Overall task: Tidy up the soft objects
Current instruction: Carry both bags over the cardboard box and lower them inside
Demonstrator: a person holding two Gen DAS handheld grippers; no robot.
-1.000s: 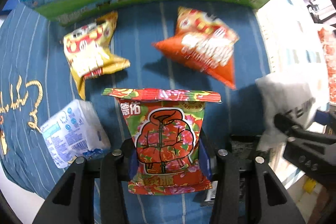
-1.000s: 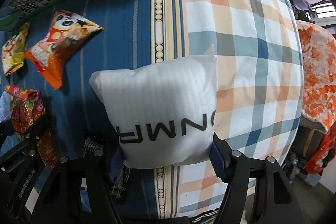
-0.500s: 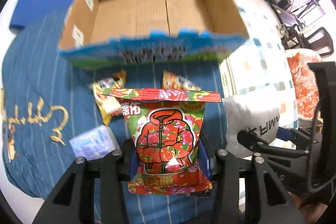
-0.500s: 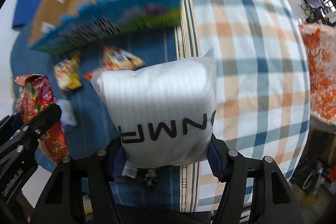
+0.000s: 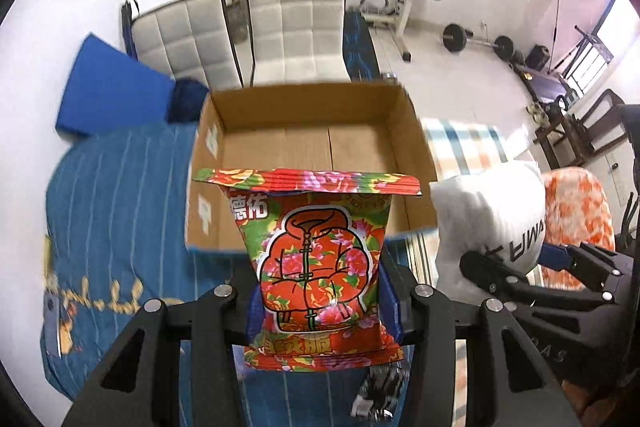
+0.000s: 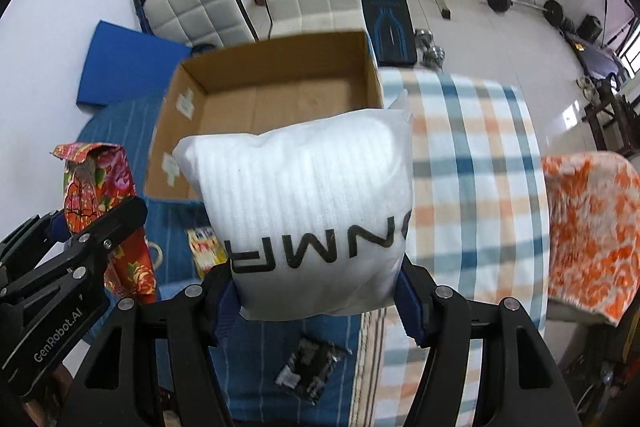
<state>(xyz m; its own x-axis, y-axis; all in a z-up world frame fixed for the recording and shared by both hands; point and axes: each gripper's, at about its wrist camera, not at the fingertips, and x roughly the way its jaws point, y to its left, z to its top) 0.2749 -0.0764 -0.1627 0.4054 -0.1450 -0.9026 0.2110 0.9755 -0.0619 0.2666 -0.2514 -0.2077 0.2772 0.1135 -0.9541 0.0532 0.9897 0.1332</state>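
Note:
A red floral snack bag (image 5: 316, 267) stands upright in my left gripper (image 5: 322, 303), which is shut on its lower half. My right gripper (image 6: 320, 295) is shut on a white puffy pouch with black letters (image 6: 312, 219). Both are held up in the air, side by side, in front of an open cardboard box (image 5: 304, 147) with nothing visible inside. In the right wrist view the box (image 6: 280, 103) lies just beyond the pouch, and the floral bag (image 6: 100, 187) shows at the left. In the left wrist view the pouch (image 5: 480, 215) shows at the right.
Below lie a blue striped cloth (image 5: 120, 195) and a plaid cloth (image 6: 472, 167). A yellow snack bag (image 6: 206, 247) and a small black packet (image 6: 308, 371) rest on the blue cloth. An orange floral towel (image 6: 588, 227) hangs at right. White padded chairs (image 5: 296, 23) and weights stand behind the box.
Both grippers have risen with their loads and tipped up. The box's inside and the room behind came into view, and the snack bags on the cloth slid out of the left view.

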